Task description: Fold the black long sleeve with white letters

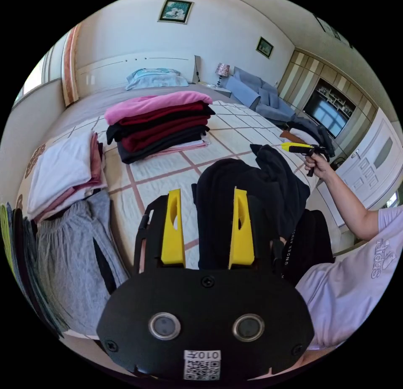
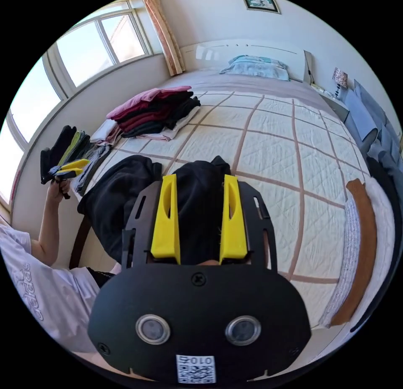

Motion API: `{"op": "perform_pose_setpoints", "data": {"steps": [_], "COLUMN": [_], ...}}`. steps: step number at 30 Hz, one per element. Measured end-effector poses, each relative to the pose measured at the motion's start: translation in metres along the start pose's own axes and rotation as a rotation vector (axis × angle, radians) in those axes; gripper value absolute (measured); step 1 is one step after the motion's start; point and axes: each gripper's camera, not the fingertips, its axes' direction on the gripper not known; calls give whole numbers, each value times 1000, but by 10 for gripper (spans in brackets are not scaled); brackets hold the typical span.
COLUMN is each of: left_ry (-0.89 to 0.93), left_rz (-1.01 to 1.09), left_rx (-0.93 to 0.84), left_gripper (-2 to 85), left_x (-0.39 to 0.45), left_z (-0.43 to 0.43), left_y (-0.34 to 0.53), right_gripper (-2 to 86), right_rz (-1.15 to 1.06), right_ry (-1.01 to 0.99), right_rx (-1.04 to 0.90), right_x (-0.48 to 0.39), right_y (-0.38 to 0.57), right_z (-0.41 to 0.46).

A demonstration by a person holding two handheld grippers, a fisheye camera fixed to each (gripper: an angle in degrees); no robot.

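The bed (image 2: pixel 273 162) carries a folded stack (image 1: pixel 161 124) toward its far left side. The black long sleeve (image 1: pixel 252 187) lies bunched at the near edge, so folding is not started. Both the left claw (image 1: pixel 206 227) and the right claw (image 2: pixel 198 215) stand wide, holding nothing.

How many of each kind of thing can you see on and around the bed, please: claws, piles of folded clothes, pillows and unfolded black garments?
Claws: 2, left claw, right claw
Piles of folded clothes: 2, pink-topped pile, white-topped pile
Pillows: 1, pale blue pillow
Unfolded black garments: 1, black long sleeve
Total: 6
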Motion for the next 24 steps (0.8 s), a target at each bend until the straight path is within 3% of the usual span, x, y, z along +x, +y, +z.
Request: {"op": "perform_pose_setpoints", "data": {"steps": [5,10,12,17,20,24], "left_ry": [11,-1,-19,83,157,-27], "left_rz": [180,316,339,256,217,288], "left_rx": [-156,-302,-211,222,371,537], "left_gripper": [144,57,29,4,0,-1], "left_x": [30,69,78,64,47,93], "left_z": [83,116,91,-44,-109,-180], "left_y": [-71,-79,-71,-26,-17,-21], "right_gripper": [104,60,55,43,36,36], "right_rz": [10,-19,-63,-171,-210,-259], "right_ry": [-184,-40,-5,87,24,176], "right_rx": [-89,23,56,180,292,504], "right_x": [11,-15,-25,-48,-55,-116], "right_y": [-12,11,27,73,74,52], "right_z": [51,16,-21,-107,-153,-222]}}
